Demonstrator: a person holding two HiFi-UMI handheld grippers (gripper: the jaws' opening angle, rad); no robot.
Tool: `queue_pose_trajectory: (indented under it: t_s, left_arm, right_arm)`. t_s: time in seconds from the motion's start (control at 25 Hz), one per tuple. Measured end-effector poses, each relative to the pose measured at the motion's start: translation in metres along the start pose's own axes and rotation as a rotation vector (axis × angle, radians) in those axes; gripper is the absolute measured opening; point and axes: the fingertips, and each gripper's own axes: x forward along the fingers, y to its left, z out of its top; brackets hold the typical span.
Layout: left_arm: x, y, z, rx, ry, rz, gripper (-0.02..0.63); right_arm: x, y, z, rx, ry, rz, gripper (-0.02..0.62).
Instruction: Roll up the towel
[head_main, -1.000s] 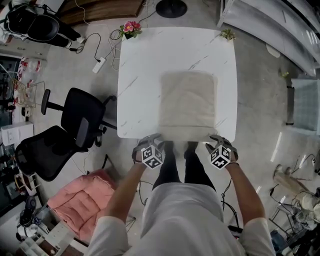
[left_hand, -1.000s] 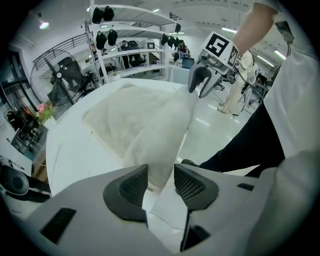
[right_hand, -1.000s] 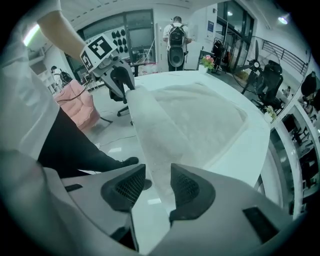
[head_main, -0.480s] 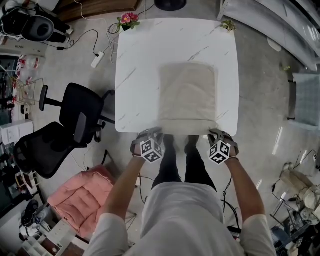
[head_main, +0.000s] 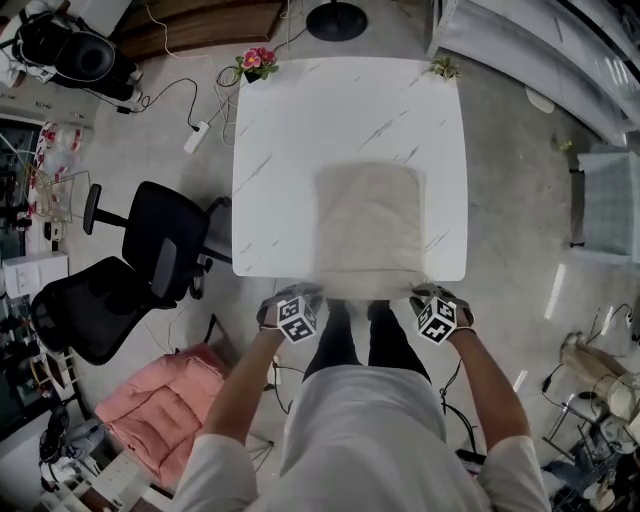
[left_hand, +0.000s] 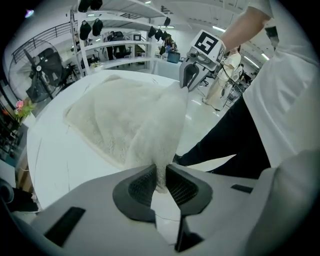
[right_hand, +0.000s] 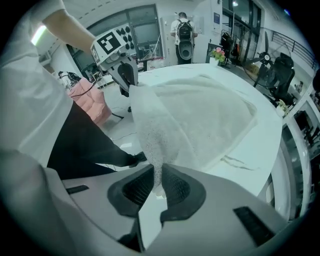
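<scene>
Grippers: left gripper and right gripper just closed, each clamped on a near towel corner | Location: towel spread on white table | Handling: judged light, limp; corners to be held evenly.

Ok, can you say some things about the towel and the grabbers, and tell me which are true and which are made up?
1. The left gripper pinches a corner of the towel. True; its jaws have just been closing on it.
2. The right gripper is empty. False: its jaws have just been closing too, and they pinch the towel's other near corner.
3. The towel is already rolled up. False: it lies mostly flat on the table, with only its near corners gripped.
4. Pink flowers stand at a far corner of the table. True.
</scene>
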Motion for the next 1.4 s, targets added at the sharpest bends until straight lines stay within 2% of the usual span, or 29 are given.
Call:
queue_pose_trajectory:
  t_s: [0.16, 0.36, 0.68, 0.84, 1.0, 1.16, 1.24, 1.4]
  left_arm:
    - [-0.007, 0.003, 0.004, 0.002, 0.020, -0.062, 0.077]
    - [-0.016, 0.018, 0.017, 0.030, 0.031, -0.138, 0.077]
    - [-0.019, 0.060, 0.036, -0.004, 0.026, -0.144, 0.077]
    - [-0.018, 0.083, 0.046, -0.022, 0.003, -0.089, 0.078]
    - [-0.016, 0.109, 0.049, -0.062, -0.012, 0.025, 0.101]
    - [-0.009, 0.132, 0.050, -0.103, -0.010, 0.143, 0.148]
    - [-0.005, 0.138, 0.048, -0.122, -0.003, 0.167, 0.173]
    - [0.001, 0.145, 0.047, -0.139, -0.001, 0.181, 0.196]
  right_arm:
    - [-0.005, -0.004, 0.004, 0.024, -0.002, 0.049, 0.063]
    - [-0.017, -0.031, 0.016, 0.102, -0.042, 0.104, 0.066]
    - [-0.019, -0.073, 0.036, 0.107, -0.050, 0.098, 0.074]
    - [-0.016, -0.095, 0.040, 0.110, -0.047, 0.064, 0.074]
    - [-0.010, -0.117, 0.046, 0.116, -0.050, -0.027, 0.091]
    - [-0.003, -0.140, 0.047, 0.137, -0.036, -0.123, 0.157]
    - [0.001, -0.146, 0.046, 0.151, -0.026, -0.143, 0.187]
    - [0.010, -0.150, 0.044, 0.134, -0.013, -0.158, 0.190]
